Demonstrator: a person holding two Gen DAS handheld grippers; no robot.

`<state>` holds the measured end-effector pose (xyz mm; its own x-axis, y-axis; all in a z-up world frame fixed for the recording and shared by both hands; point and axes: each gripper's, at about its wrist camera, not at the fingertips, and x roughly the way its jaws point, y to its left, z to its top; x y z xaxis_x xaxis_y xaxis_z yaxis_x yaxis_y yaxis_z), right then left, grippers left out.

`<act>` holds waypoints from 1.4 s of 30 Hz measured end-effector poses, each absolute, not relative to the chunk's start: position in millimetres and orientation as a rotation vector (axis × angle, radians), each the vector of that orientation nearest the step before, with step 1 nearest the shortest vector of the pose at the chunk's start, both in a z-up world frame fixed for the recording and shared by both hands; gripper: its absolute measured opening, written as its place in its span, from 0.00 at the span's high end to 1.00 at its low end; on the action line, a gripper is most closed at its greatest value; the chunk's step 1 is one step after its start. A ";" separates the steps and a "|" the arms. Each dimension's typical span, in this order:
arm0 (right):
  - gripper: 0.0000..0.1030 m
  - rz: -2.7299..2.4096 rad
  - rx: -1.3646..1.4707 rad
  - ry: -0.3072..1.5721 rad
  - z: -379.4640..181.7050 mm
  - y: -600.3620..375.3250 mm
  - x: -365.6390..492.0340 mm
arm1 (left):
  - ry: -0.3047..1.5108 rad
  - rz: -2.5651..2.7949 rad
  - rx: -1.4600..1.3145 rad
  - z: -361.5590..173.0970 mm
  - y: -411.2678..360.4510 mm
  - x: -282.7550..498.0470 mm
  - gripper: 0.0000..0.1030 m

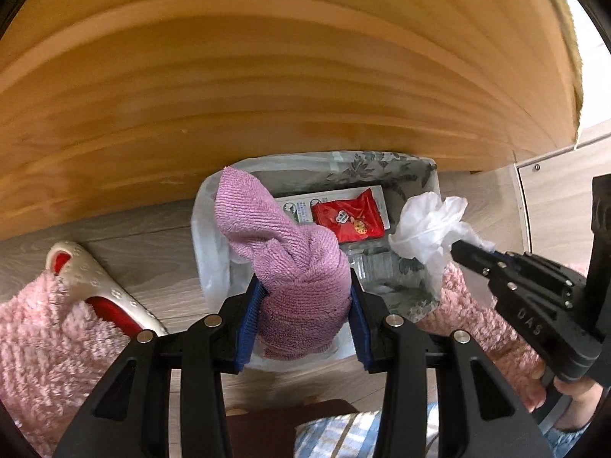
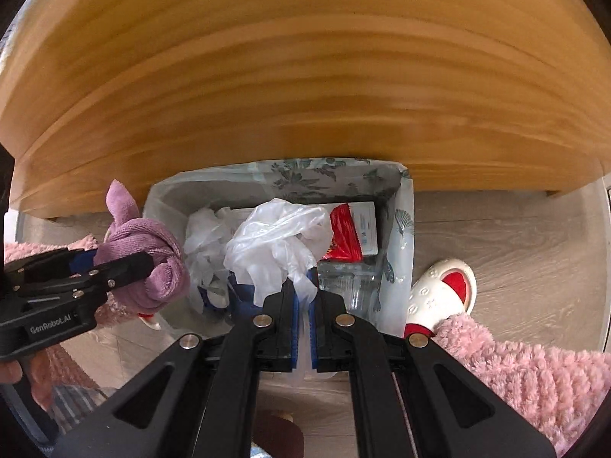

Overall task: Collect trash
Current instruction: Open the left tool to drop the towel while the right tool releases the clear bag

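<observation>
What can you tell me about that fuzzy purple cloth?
The fuzzy purple cloth is a ribbed terry towel, bunched and twisted into a lump with one corner sticking up. The left gripper squeezes it between blue pads, holding it over the bag-lined trash bin beside the wooden furniture.

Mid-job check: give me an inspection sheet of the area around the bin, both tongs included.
Surface: grey wood-look floor.
Job's things: lined bin below both tongs, holding a red packet, a carton and clear plastic.
Clutter: slipper beside the bin.
Grippers: left tongs shut on purple cloth; right tongs shut on crumpled white plastic.
Cables: nothing seen.
Surroundings: wooden panel above the bin; pink fluffy sleeves.
</observation>
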<state>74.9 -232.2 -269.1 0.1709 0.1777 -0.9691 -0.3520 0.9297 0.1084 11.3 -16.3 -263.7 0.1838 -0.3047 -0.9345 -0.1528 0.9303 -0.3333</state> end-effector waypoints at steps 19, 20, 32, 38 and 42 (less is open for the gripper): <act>0.96 0.333 -0.142 1.417 -286.5 -224.7 88.3 | 1.375 -0.131 -0.403 -281.9 -24.2 26.1 0.61; 0.96 0.330 -0.136 1.422 -287.9 -225.2 89.1 | 1.375 -0.132 -0.407 -281.5 -23.9 26.1 0.60; 0.44 0.287 -0.110 1.409 -283.3 -234.9 91.8 | 1.334 -0.087 -0.386 -269.6 -17.2 25.5 0.33; 0.20 0.255 -0.096 1.366 -274.4 -241.8 91.1 | 1.309 -0.064 -0.374 -266.2 -15.9 21.1 0.07; 0.12 0.246 -0.088 1.339 -267.0 -242.7 90.6 | 1.321 -0.072 -0.364 -266.3 -17.6 19.4 0.07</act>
<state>90.6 -242.7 -267.0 0.2083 0.1265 -0.9699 -0.2269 0.9708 0.0779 19.4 -17.6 -266.3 0.2539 -0.2566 -0.9326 -0.1535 0.9413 -0.3008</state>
